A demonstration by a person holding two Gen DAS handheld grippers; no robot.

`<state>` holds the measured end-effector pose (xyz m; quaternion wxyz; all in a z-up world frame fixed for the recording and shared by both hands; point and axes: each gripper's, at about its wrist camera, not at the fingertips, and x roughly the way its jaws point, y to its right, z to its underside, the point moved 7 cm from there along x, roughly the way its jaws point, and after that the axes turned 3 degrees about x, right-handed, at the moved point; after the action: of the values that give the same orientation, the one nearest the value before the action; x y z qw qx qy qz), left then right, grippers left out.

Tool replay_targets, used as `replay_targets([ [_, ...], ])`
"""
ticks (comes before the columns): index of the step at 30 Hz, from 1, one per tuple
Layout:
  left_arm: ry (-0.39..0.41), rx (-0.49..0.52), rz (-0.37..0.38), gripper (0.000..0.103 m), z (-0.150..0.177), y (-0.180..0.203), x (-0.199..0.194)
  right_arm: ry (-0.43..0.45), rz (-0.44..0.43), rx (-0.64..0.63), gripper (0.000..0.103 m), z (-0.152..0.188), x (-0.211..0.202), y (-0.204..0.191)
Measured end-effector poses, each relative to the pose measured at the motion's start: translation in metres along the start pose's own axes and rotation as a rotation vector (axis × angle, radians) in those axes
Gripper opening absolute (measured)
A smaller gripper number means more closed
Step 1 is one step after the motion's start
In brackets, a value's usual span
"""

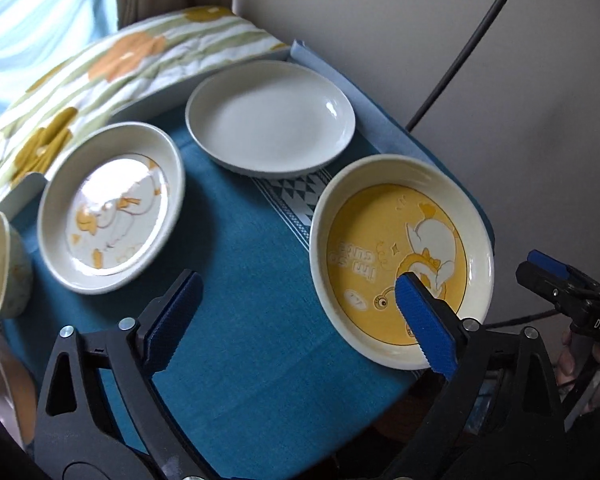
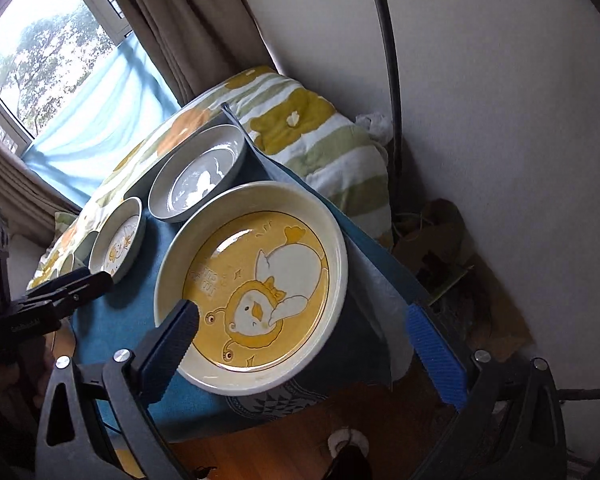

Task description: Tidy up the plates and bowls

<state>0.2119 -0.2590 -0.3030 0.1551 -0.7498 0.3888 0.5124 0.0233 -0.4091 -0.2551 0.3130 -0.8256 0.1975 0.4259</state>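
A large yellow duck plate [image 1: 400, 272] [image 2: 256, 284] sits at the near right corner of the blue cloth. A plain white plate [image 1: 270, 116] [image 2: 198, 172] lies behind it. A smaller duck plate [image 1: 112, 206] [image 2: 118, 246] lies to the left, and a small bowl [image 1: 0, 266] at the far left edge. My left gripper [image 1: 296, 320] is open above the cloth, its right finger over the yellow plate. My right gripper [image 2: 312, 344] is open, straddling the yellow plate's near rim. The right gripper also shows in the left wrist view [image 1: 548, 268], the left in the right wrist view [image 2: 76, 284].
The blue tablecloth [image 1: 240, 280] covers a small table. A flowered quilt [image 1: 100, 72] [image 2: 300, 128] lies behind it against a grey wall. A black cable [image 1: 460, 64] runs down the wall. Curtains and a window [image 2: 40, 48] are at the left. Wooden floor [image 2: 300, 432] lies below.
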Motion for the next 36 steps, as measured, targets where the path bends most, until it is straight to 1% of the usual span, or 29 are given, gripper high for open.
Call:
replay_targets([
  [1, -0.027, -0.001, 0.015, 0.086, 0.0, 0.0, 0.01, -0.016, -0.022, 0.018, 0.091, -0.001, 0.008, 0.005],
  [2, -0.054, -0.004, 0.029, 0.079, 0.0, 0.0, 0.021, -0.036, -0.039, 0.032, 0.081, 0.0, 0.015, 0.008],
  [3, -0.079, -0.008, 0.041, 0.074, 0.0, 0.0, 0.03, -0.059, -0.05, 0.043, 0.075, 0.0, 0.022, 0.012],
  [4, -0.098, -0.013, 0.055, 0.072, 0.001, 0.001, 0.037, -0.077, -0.059, 0.049, 0.068, 0.001, 0.028, 0.014],
  [5, -0.113, -0.015, 0.067, 0.066, 0.001, 0.001, 0.044, -0.091, -0.066, 0.052, 0.063, 0.001, 0.033, 0.015],
  [6, -0.128, -0.014, 0.078, 0.062, 0.001, 0.002, 0.05, -0.101, -0.07, 0.054, 0.06, 0.001, 0.036, 0.017],
  [7, -0.141, -0.01, 0.084, 0.06, 0.002, 0.002, 0.055, -0.105, -0.072, 0.053, 0.058, 0.001, 0.039, 0.018],
  [8, -0.152, -0.005, 0.089, 0.054, 0.002, 0.003, 0.06, -0.107, -0.075, 0.054, 0.055, 0.0, 0.04, 0.019],
  [9, -0.161, 0.002, 0.095, 0.051, 0.002, 0.005, 0.062, -0.106, -0.081, 0.056, 0.051, -0.001, 0.041, 0.02],
  [10, -0.167, 0.007, 0.097, 0.051, 0.001, 0.006, 0.067, -0.104, -0.09, 0.055, 0.048, -0.003, 0.042, 0.02],
  [11, -0.172, 0.01, 0.103, 0.05, 0.001, 0.008, 0.069, -0.105, -0.096, 0.052, 0.043, -0.004, 0.043, 0.019],
  [12, -0.176, 0.011, 0.11, 0.048, 0.001, 0.009, 0.071, -0.11, -0.099, 0.046, 0.035, -0.005, 0.045, 0.019],
  [14, -0.185, 0.012, 0.12, 0.045, -0.001, 0.01, 0.075, -0.121, -0.103, 0.034, 0.032, -0.008, 0.05, 0.018],
  [15, -0.19, 0.012, 0.122, 0.038, -0.001, 0.01, 0.077, -0.125, -0.102, 0.032, 0.029, -0.009, 0.052, 0.017],
  [18, -0.198, 0.011, 0.128, 0.027, -0.002, 0.01, 0.081, -0.127, -0.098, 0.031, 0.021, -0.01, 0.056, 0.018],
  [19, -0.199, 0.01, 0.132, 0.024, -0.003, 0.01, 0.081, -0.127, -0.091, 0.029, 0.019, -0.011, 0.058, 0.019],
  [20, -0.203, 0.009, 0.136, 0.02, -0.003, 0.01, 0.082, -0.128, -0.085, 0.029, 0.015, -0.012, 0.059, 0.021],
  [21, -0.202, 0.01, 0.133, 0.02, -0.003, 0.009, 0.083, -0.131, -0.083, 0.032, 0.012, -0.012, 0.06, 0.022],
  [26, -0.198, 0.017, 0.121, 0.02, -0.002, 0.005, 0.087, -0.146, -0.091, 0.036, 0.011, -0.013, 0.065, 0.023],
  [30, -0.198, 0.017, 0.111, 0.02, -0.008, 0.014, 0.094, -0.147, -0.083, 0.015, 0.011, -0.013, 0.064, 0.022],
  [36, -0.166, 0.021, 0.104, 0.02, -0.005, 0.019, 0.078, -0.132, -0.072, -0.034, 0.011, -0.014, 0.058, 0.016],
])
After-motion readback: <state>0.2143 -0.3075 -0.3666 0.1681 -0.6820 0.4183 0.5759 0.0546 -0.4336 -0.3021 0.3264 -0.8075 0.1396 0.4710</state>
